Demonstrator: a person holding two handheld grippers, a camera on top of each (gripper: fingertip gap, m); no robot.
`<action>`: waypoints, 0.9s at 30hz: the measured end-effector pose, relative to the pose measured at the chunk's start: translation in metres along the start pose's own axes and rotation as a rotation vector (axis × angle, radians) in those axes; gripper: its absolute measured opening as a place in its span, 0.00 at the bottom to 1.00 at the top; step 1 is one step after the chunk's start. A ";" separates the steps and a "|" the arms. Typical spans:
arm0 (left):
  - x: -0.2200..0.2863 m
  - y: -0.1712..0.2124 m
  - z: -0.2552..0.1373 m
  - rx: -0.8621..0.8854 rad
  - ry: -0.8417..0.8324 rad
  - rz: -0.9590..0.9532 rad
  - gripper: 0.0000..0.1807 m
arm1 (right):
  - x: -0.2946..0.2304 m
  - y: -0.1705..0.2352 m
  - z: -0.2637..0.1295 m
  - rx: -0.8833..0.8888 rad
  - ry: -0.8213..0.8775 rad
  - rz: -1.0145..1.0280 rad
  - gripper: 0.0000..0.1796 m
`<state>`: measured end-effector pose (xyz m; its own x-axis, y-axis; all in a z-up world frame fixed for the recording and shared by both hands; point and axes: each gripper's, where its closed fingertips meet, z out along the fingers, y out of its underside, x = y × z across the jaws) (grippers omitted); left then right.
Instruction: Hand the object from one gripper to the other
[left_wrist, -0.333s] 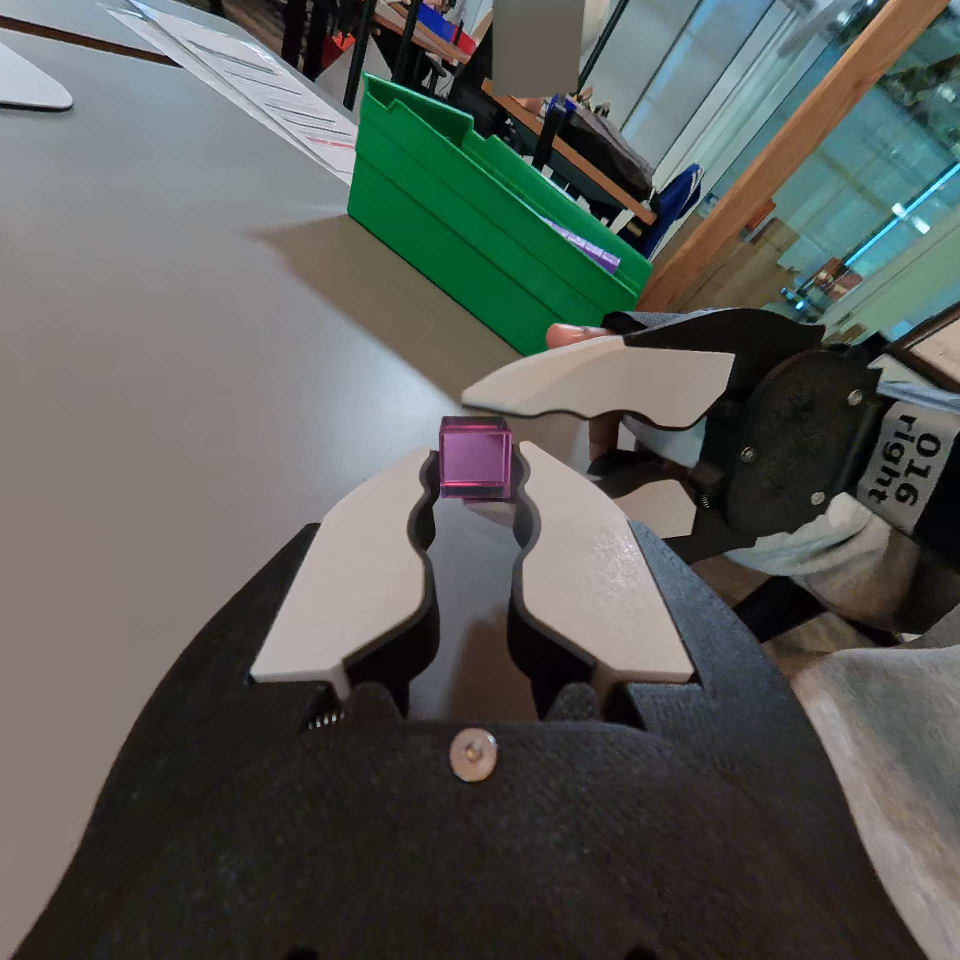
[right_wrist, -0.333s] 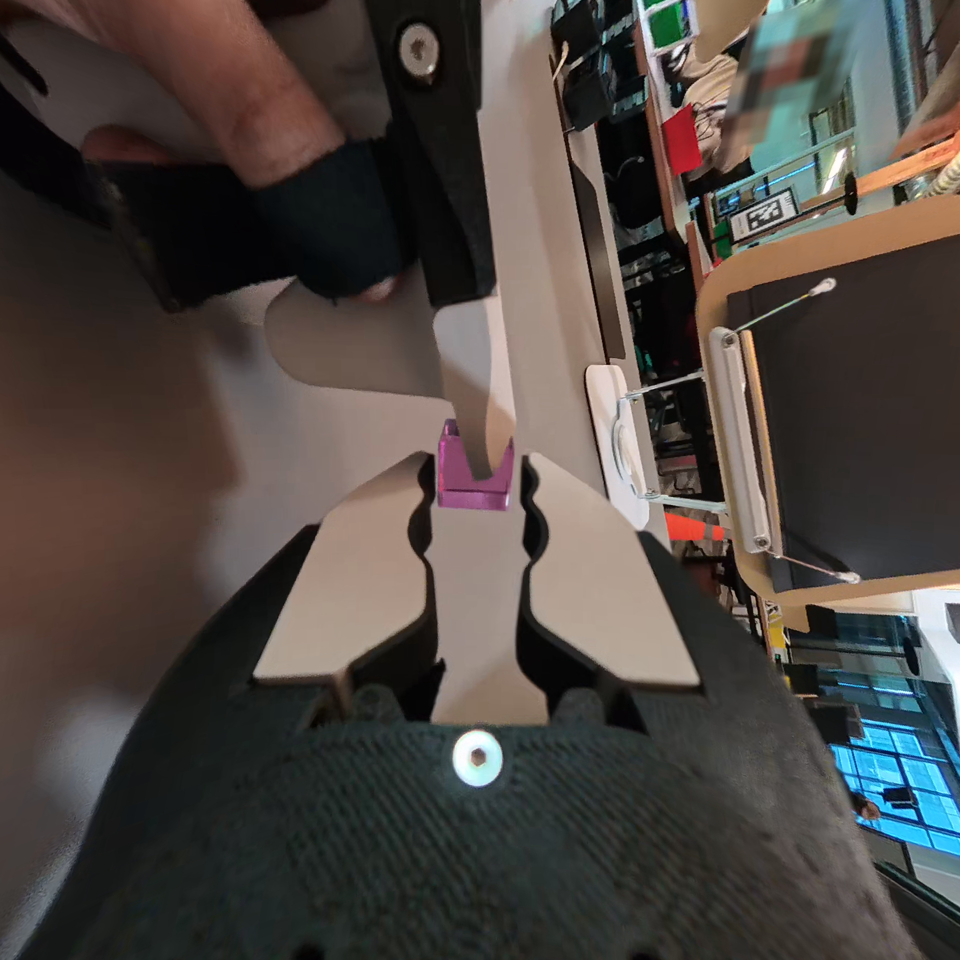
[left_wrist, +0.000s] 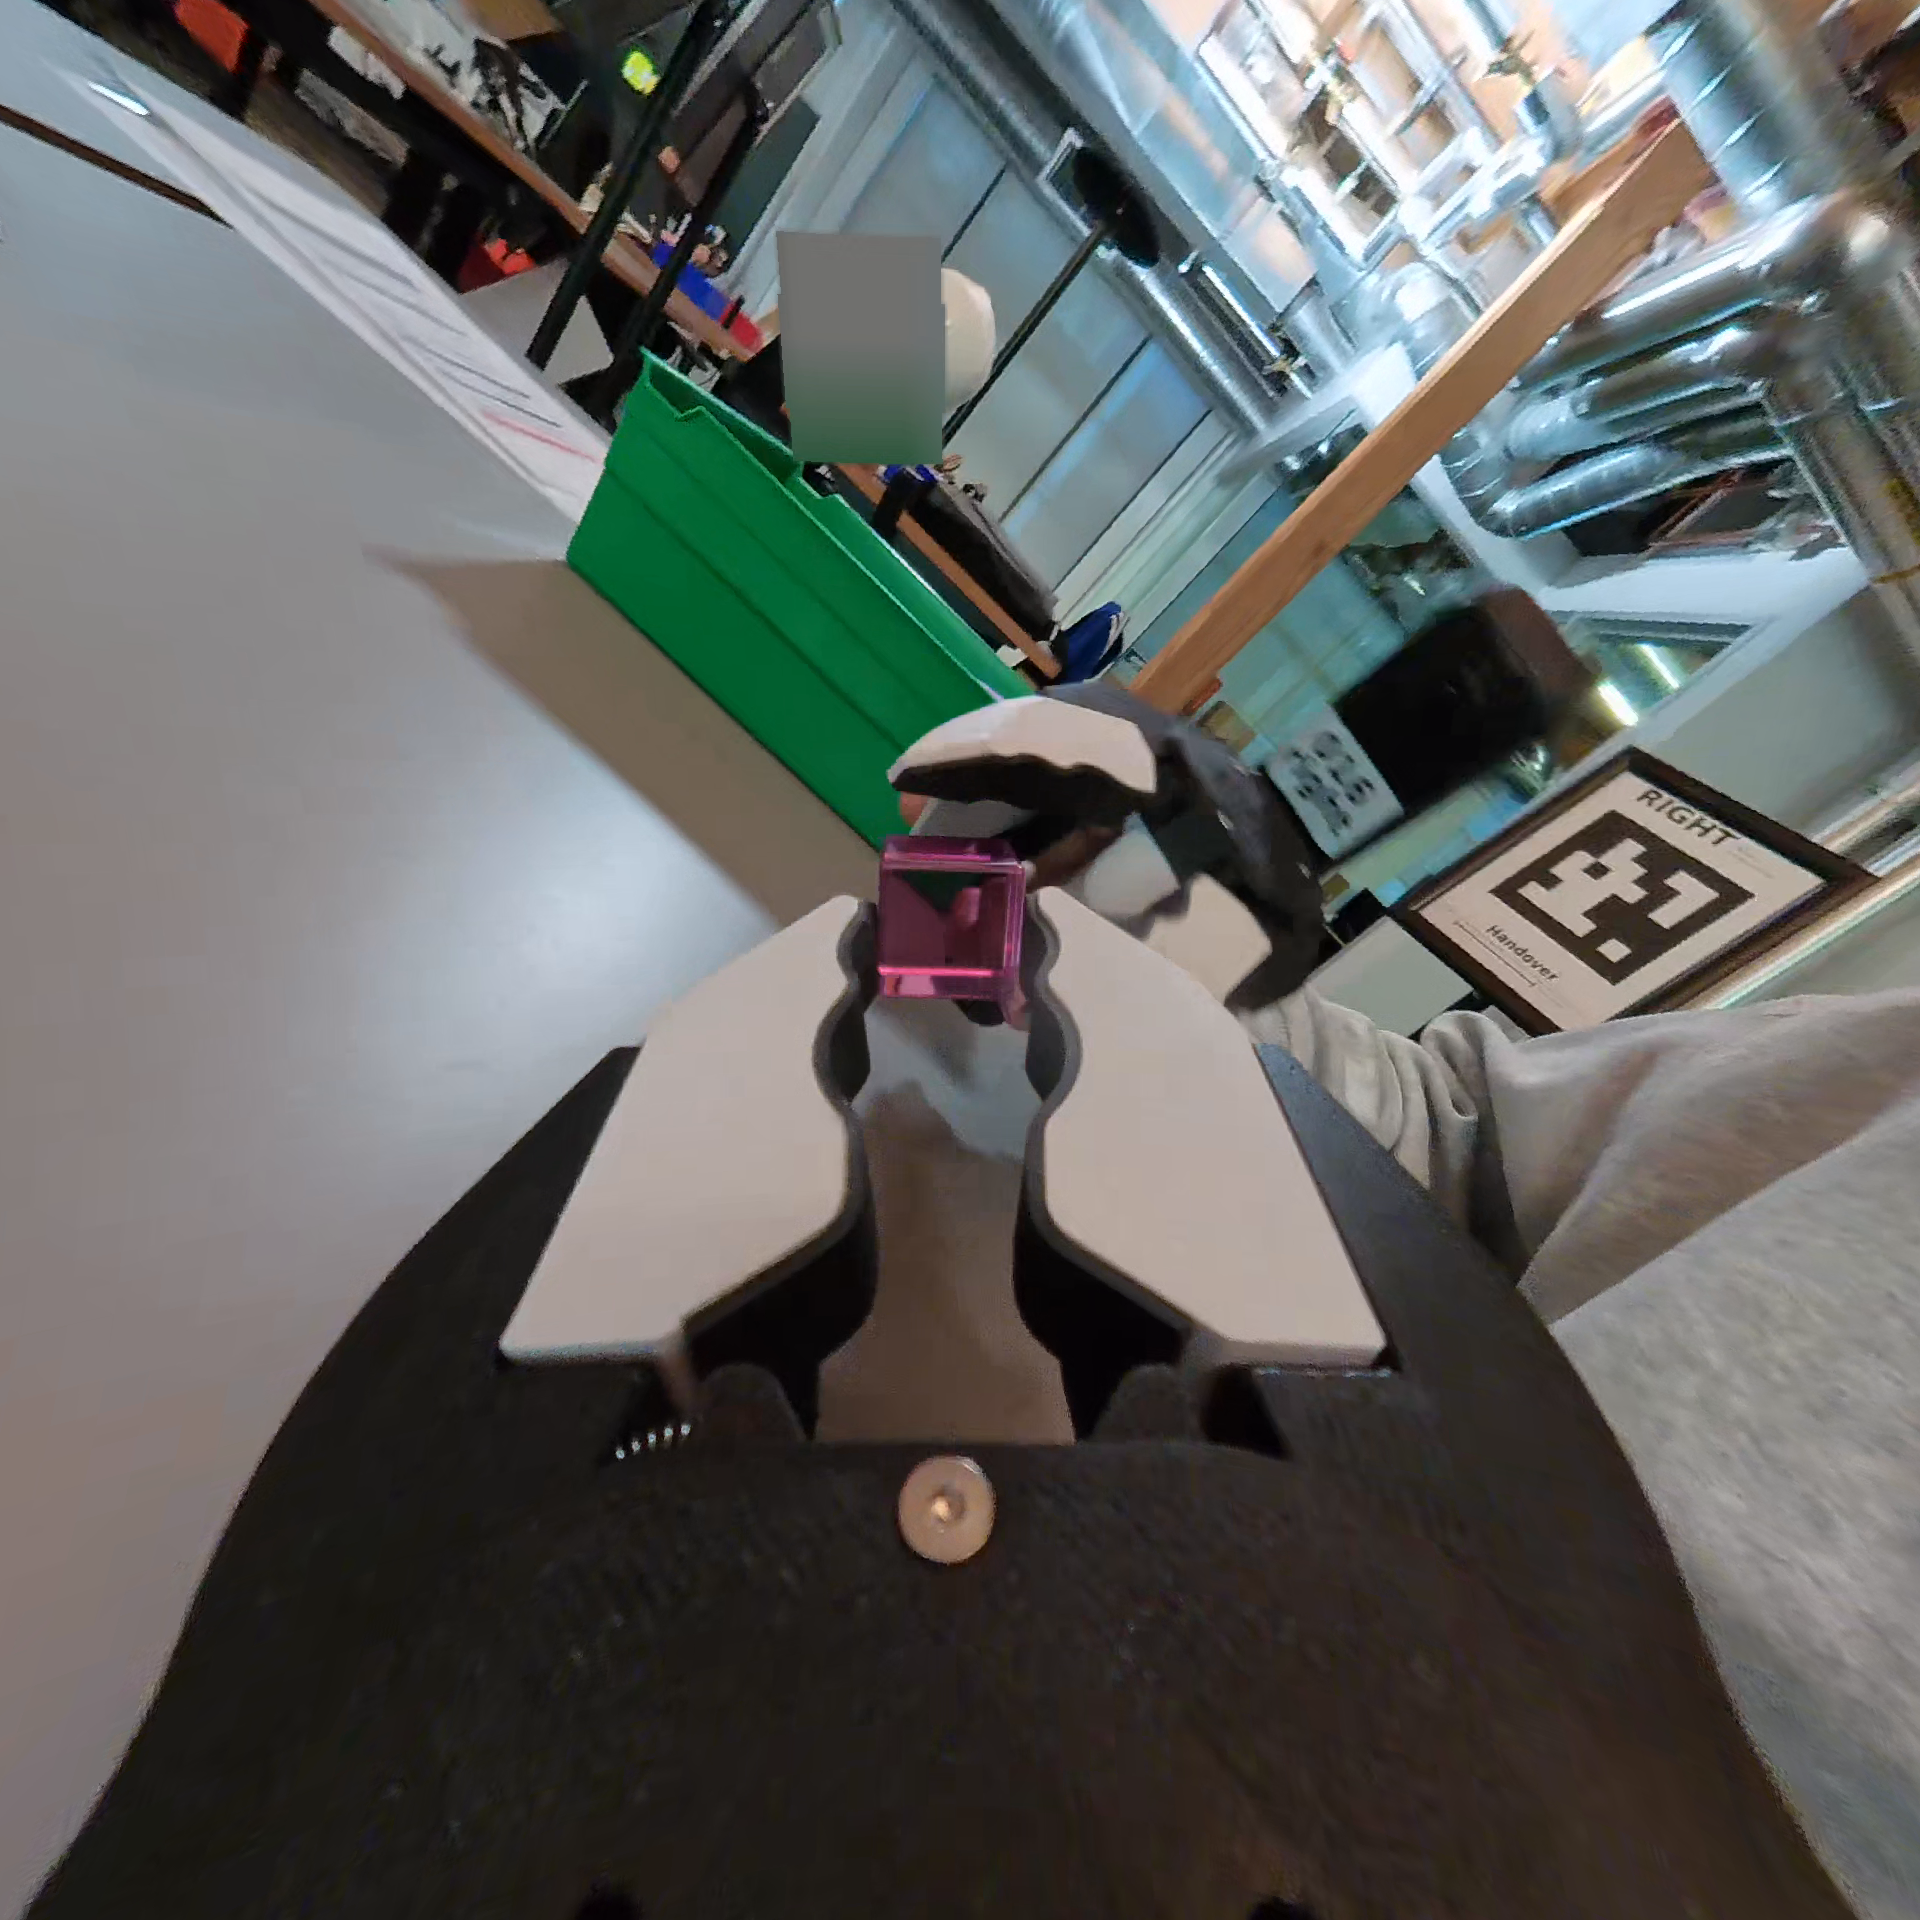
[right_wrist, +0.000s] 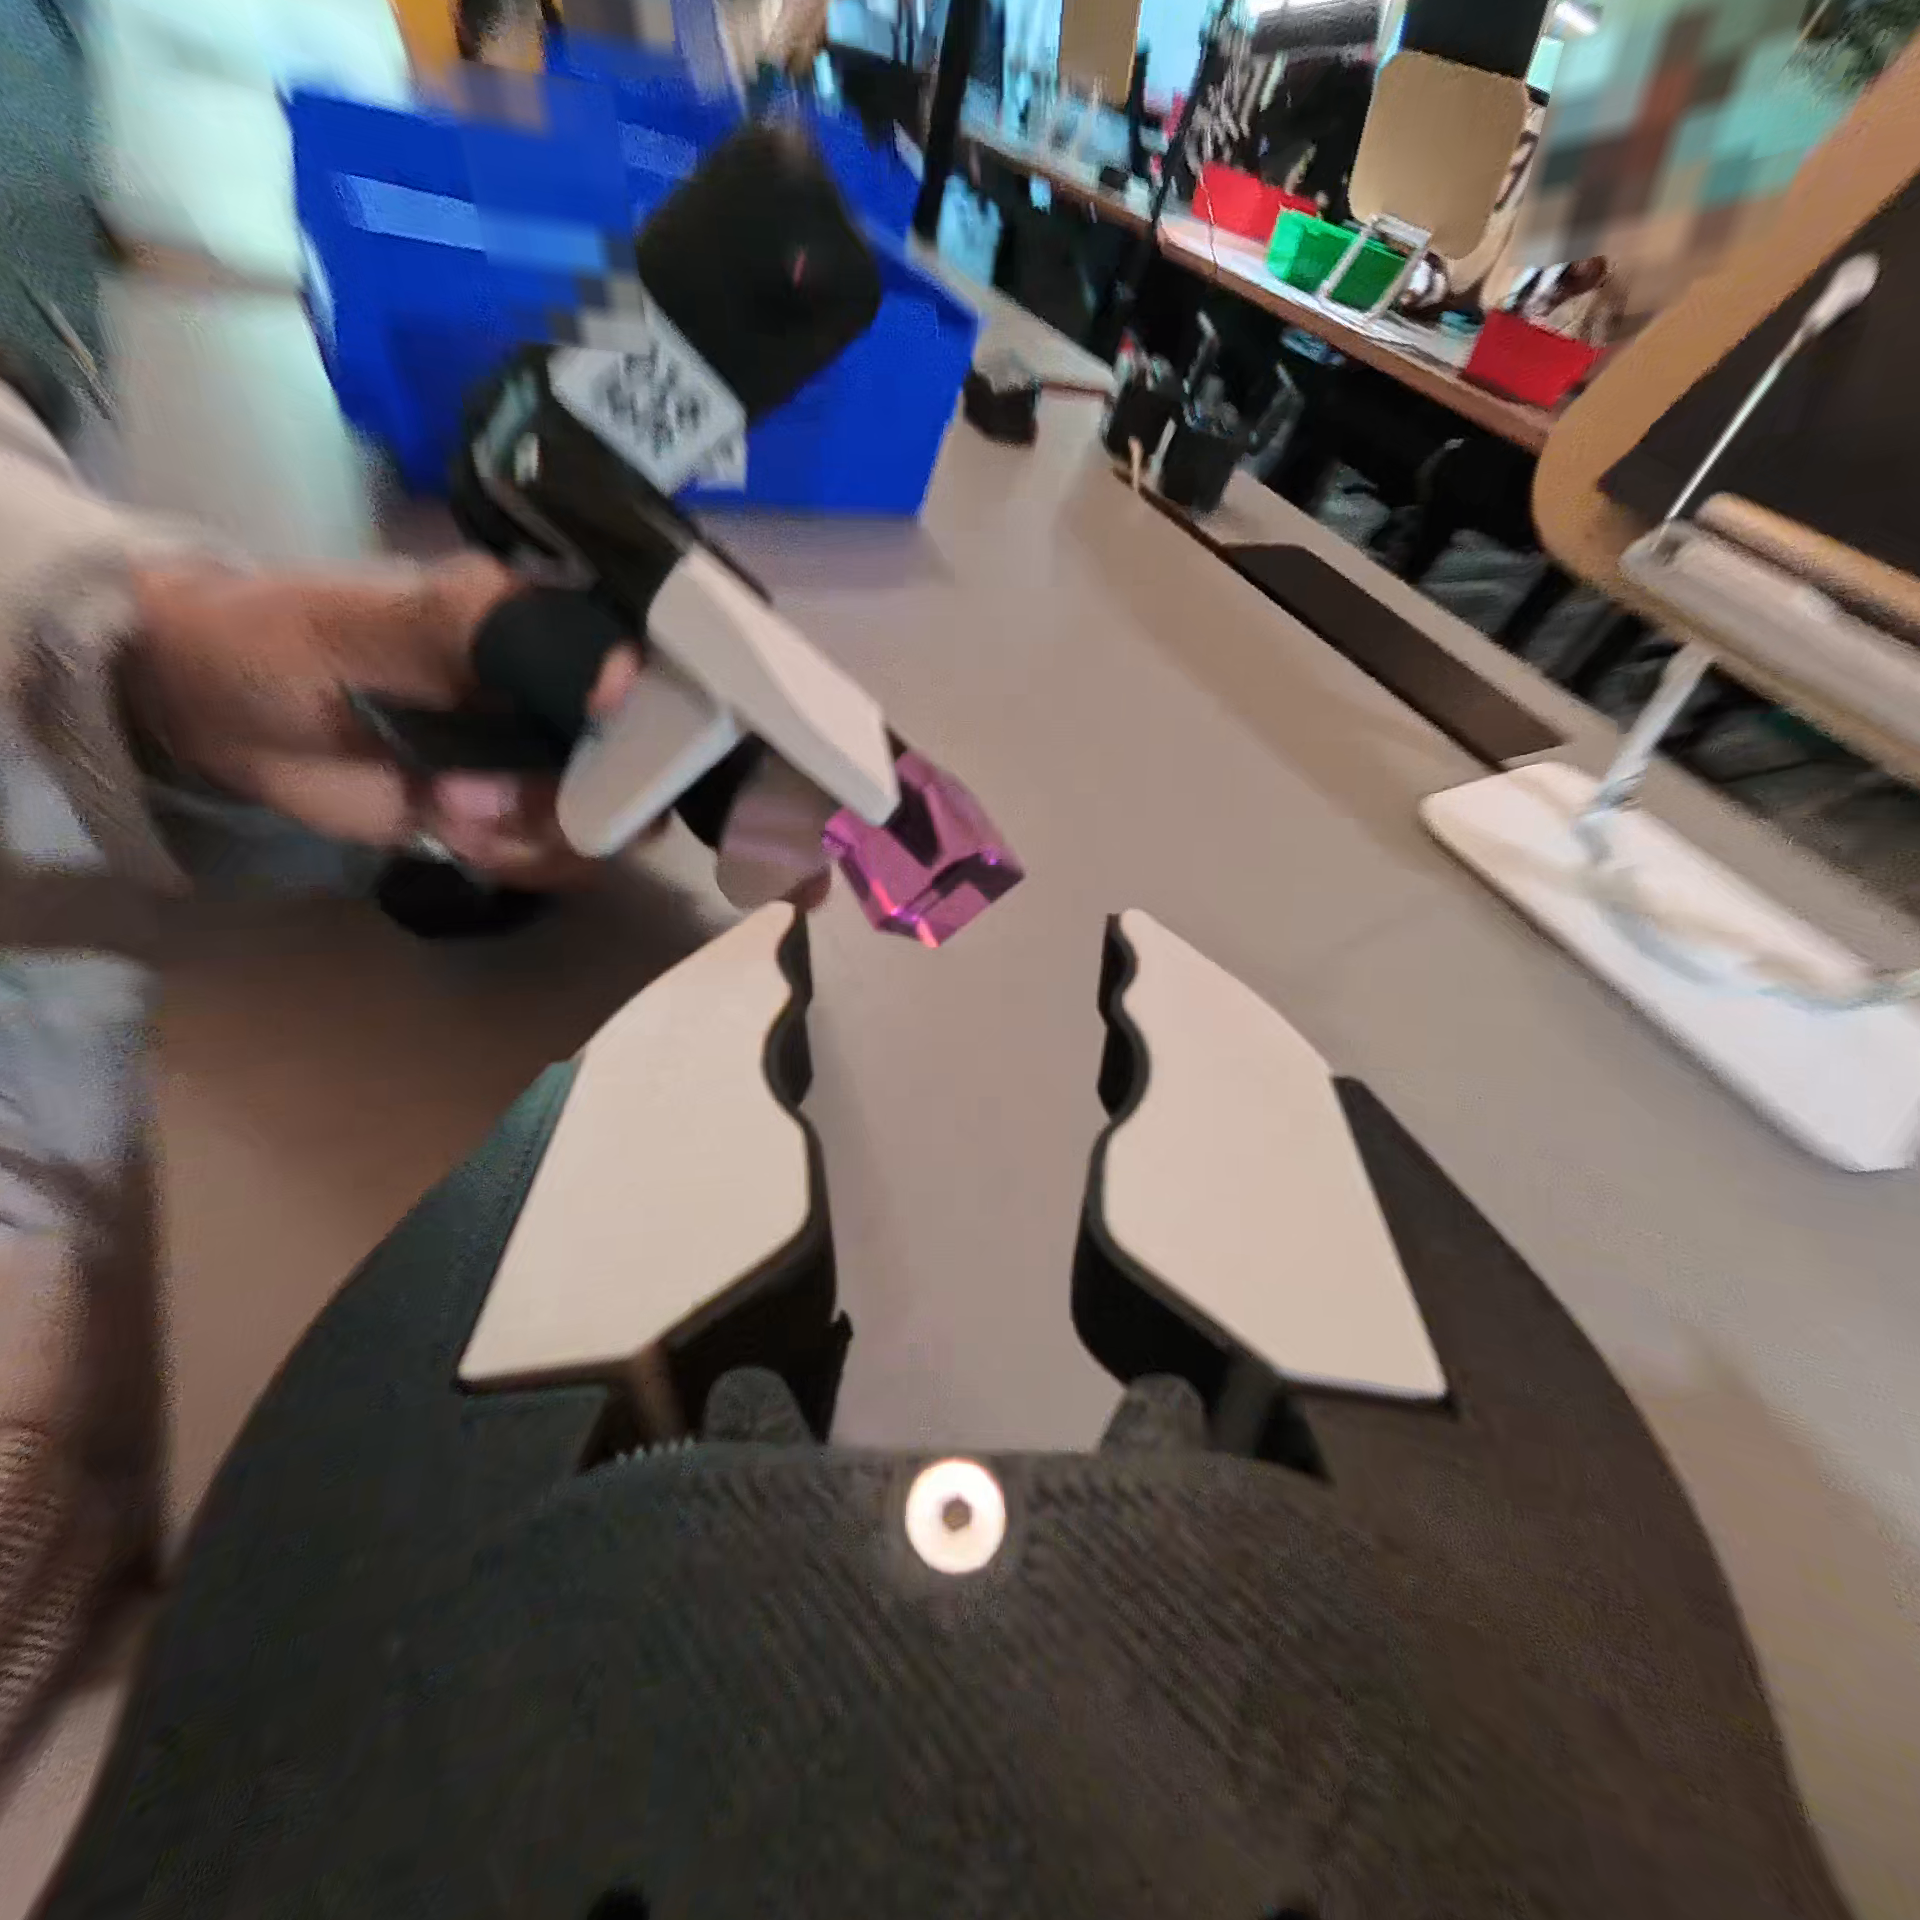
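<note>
A clear purple cube (left_wrist: 951, 920) is pinched between the fingertips of my left gripper (left_wrist: 951, 935), which is shut on it and holds it above the grey table (left_wrist: 260, 831). My right gripper (right_wrist: 954, 930) is open and empty, its tips a short way in front of the cube (right_wrist: 925, 862) and not touching it. In the right wrist view the left gripper (right_wrist: 836, 842) comes in from the left, held by a hand, with the cube at its tip. In the left wrist view the right gripper (left_wrist: 977, 821) shows just beyond the cube, its jaws apart.
A green bin (left_wrist: 748, 592) stands on the table behind the grippers, next to a paper sheet (left_wrist: 343, 270). A framed marker sign (left_wrist: 1621, 894) is at the right. A blue bin (right_wrist: 831, 416), black cups (right_wrist: 1195, 436) and a white stand base (right_wrist: 1662, 935) are on the table.
My right gripper, whose tips were close around the cube, has opened wide and drawn back from it. The left gripper still holds the cube and has tilted upward.
</note>
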<state>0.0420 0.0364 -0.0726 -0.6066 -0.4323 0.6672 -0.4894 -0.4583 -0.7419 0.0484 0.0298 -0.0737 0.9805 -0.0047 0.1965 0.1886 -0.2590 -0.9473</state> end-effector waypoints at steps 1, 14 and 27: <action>0.003 0.000 0.001 -0.001 0.016 0.011 0.15 | 0.002 -0.005 -0.003 0.055 -0.043 0.118 0.29; 0.030 -0.001 0.005 0.022 0.152 0.067 0.15 | -0.010 -0.027 -0.011 0.278 -0.437 0.760 0.21; 0.031 -0.002 0.006 0.045 0.158 0.044 0.15 | -0.015 -0.024 -0.009 0.244 -0.451 0.765 0.14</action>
<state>0.0281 0.0198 -0.0501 -0.7194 -0.3265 0.6131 -0.4341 -0.4777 -0.7638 0.0290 0.0277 -0.0514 0.7622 0.2992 -0.5740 -0.5637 -0.1292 -0.8158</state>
